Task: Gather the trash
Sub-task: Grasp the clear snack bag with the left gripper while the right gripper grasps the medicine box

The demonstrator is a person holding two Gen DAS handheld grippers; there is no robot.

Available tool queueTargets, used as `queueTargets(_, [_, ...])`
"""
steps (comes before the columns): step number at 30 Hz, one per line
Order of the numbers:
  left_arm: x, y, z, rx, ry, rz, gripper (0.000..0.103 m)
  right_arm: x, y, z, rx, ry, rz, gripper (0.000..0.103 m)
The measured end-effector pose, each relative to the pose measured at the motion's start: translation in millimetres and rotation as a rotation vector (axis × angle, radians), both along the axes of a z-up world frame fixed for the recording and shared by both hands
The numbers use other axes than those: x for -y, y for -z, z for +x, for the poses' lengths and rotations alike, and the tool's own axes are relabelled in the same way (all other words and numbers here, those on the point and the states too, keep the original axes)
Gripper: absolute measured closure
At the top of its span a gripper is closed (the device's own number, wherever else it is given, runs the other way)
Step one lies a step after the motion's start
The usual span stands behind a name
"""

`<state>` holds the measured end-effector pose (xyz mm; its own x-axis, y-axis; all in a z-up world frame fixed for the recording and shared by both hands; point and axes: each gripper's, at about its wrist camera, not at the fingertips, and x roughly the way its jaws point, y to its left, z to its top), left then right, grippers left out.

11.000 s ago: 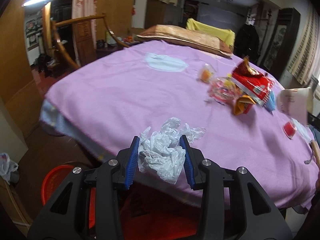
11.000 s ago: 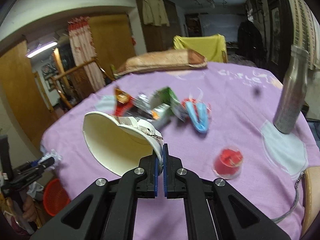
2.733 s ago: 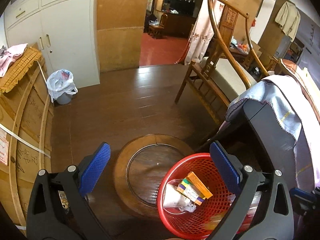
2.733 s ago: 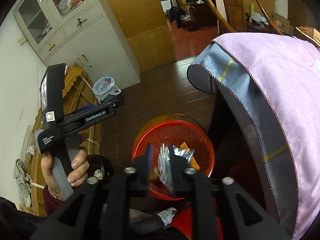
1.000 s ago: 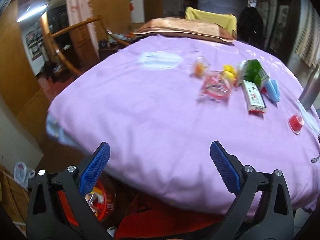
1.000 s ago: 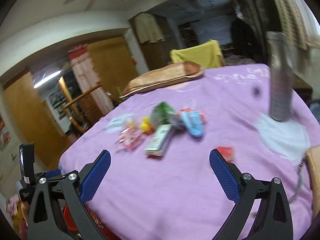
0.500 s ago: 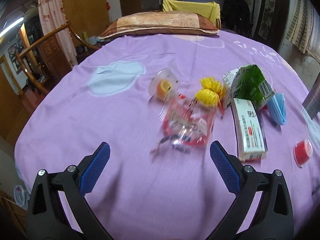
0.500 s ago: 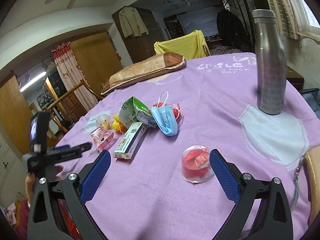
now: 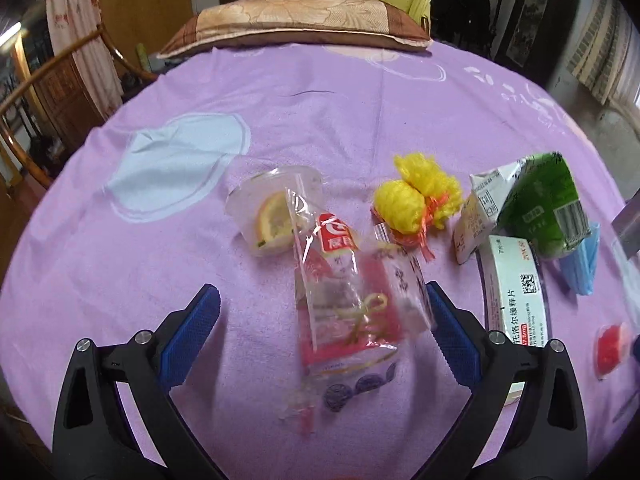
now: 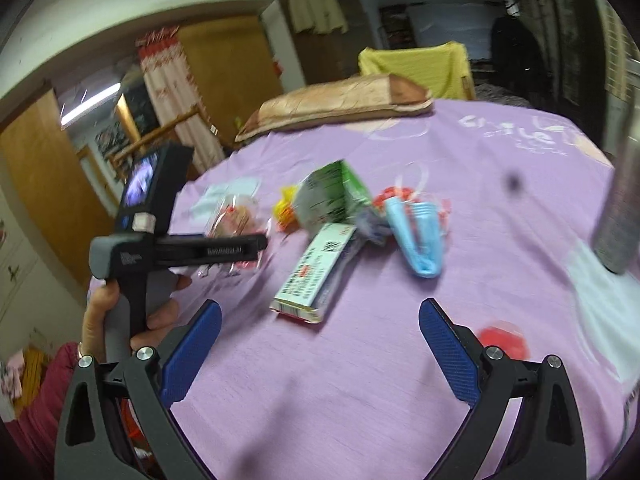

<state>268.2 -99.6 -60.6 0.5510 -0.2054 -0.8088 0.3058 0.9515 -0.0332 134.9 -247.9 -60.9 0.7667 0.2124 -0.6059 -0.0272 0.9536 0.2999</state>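
Note:
A clear plastic wrapper [image 9: 344, 312] with red print lies crumpled on the purple tablecloth [image 9: 320, 112]. My left gripper [image 9: 320, 336] is open just above the cloth, one blue pad on either side of the wrapper. Beyond it lie a clear cup with a lemon slice [image 9: 272, 212], yellow mesh netting [image 9: 416, 200], a green-white carton [image 9: 528, 204], a white medicine box [image 9: 516, 292], a blue face mask [image 9: 580, 264] and a red jelly cup [image 9: 610, 346]. My right gripper [image 10: 320, 354] is open and empty, short of the medicine box [image 10: 316, 276]. A hand [image 10: 108, 320] holds the left gripper [image 10: 256, 246] over the wrapper [image 10: 236, 216].
A steel bottle [image 10: 620, 216] stands at the table's right edge. A brown pillow [image 9: 296, 20] lies along the far edge, with a yellow-draped chair [image 10: 416, 64] behind it. A wooden chair [image 9: 48, 80] stands to the left of the table.
The left gripper has moved forward and lower, so the wrapper now lies between its open fingers. The right gripper has come nearer the table, and the jelly cup now sits by its right finger.

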Motion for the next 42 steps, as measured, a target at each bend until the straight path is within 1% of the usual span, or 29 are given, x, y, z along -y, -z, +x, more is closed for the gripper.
queueTargets(2, [-13,-2,2,0.004,-0.017,-0.067,0.007,-8,3,17,-0.042,-0.033,-0.005,0.006])
queueTargets(3, [-23,-4,3,0.005,-0.028,-0.122,0.007,-12,6,27,-0.064,-0.047,-0.014,0.006])
queueTargets(6, [-44,-4,7,-0.025,-0.047,-0.235,0.007,-22,13,48,-0.114,-0.06,-0.047,0.006])
queueTargets(8, [-50,-5,8,-0.032,-0.069,-0.252,0.007,-27,20,61,-0.15,-0.068,-0.052,0.006])
queueTargets(11, [-53,-8,4,-0.022,-0.06,-0.271,0.007,-31,32,79,-0.204,-0.059,-0.058,0.007])
queueTargets(12, [-53,-9,1,-0.012,-0.047,-0.28,0.007,-32,35,84,-0.215,-0.051,-0.065,0.013])
queueTargets(13, [-53,-11,-2,-0.005,-0.036,-0.29,0.007,-33,38,87,-0.223,-0.046,-0.077,0.024])
queueTargets(14, [-54,-12,-4,-0.001,-0.029,-0.295,0.007,-32,40,90,-0.237,-0.048,-0.079,0.031])
queueTargets(15, [-54,-12,-4,0.003,-0.025,-0.298,0.007,-29,39,89,-0.233,-0.034,-0.082,0.047])
queueTargets(16, [-54,-13,-6,0.005,-0.024,-0.3,0.007,-26,38,89,-0.225,-0.027,-0.078,0.054])
queueTargets(19, [-52,-14,-5,0.005,-0.019,-0.298,0.007,-11,38,82,-0.223,0.01,-0.068,0.059])
queueTargets(21, [-48,-13,-5,0.011,-0.011,-0.284,0.007,-2,40,78,-0.23,0.026,-0.058,0.058])
queueTargets(23, [-40,-13,-6,0.019,0.002,-0.252,0.007,3,40,78,-0.235,0.033,-0.037,0.058])
queueTargets(24, [-36,-13,-6,0.023,0.008,-0.236,0.007,3,40,78,-0.237,0.032,-0.031,0.055])
queueTargets(25, [-31,-13,-6,0.03,0.016,-0.215,0.007,3,40,79,-0.237,0.03,-0.033,0.048])
queueTargets(27, [-24,-11,-3,0.031,0.023,-0.183,0.007,-2,40,78,-0.233,0.029,-0.06,0.041])
queueTargets(29, [-19,-7,4,0.005,0.003,-0.147,0.007,-4,39,77,-0.228,0.029,-0.086,0.039])
queueTargets(31, [-21,-1,13,-0.042,-0.03,-0.14,0.007,-5,39,77,-0.226,0.028,-0.089,0.038])
queueTargets(33, [-25,4,21,-0.088,-0.045,-0.161,0.007,-4,39,78,-0.229,0.029,-0.085,0.038])
queueTargets(36, [-25,4,22,-0.079,-0.05,-0.157,0.007,-3,41,81,-0.241,0.026,-0.069,0.037])
queueTargets(37, [-24,4,21,-0.073,-0.047,-0.155,0.009,-3,41,81,-0.239,0.026,-0.068,0.037])
queueTargets(38, [-24,2,19,-0.056,-0.04,-0.158,0.016,-3,41,81,-0.238,0.026,-0.068,0.037])
queueTargets(39, [-24,0,16,-0.04,-0.026,-0.168,0.02,-3,41,80,-0.237,0.027,-0.067,0.037])
queueTargets(40, [-23,-1,15,-0.034,-0.014,-0.175,0.028,-3,40,80,-0.234,0.025,-0.065,0.038])
queueTargets(41, [-23,-3,12,-0.024,-0.002,-0.183,0.032,-3,40,80,-0.23,0.02,-0.061,0.043])
queueTargets(42, [-24,-5,9,-0.009,0.007,-0.195,0.037,-4,40,80,-0.226,0.016,-0.06,0.064])
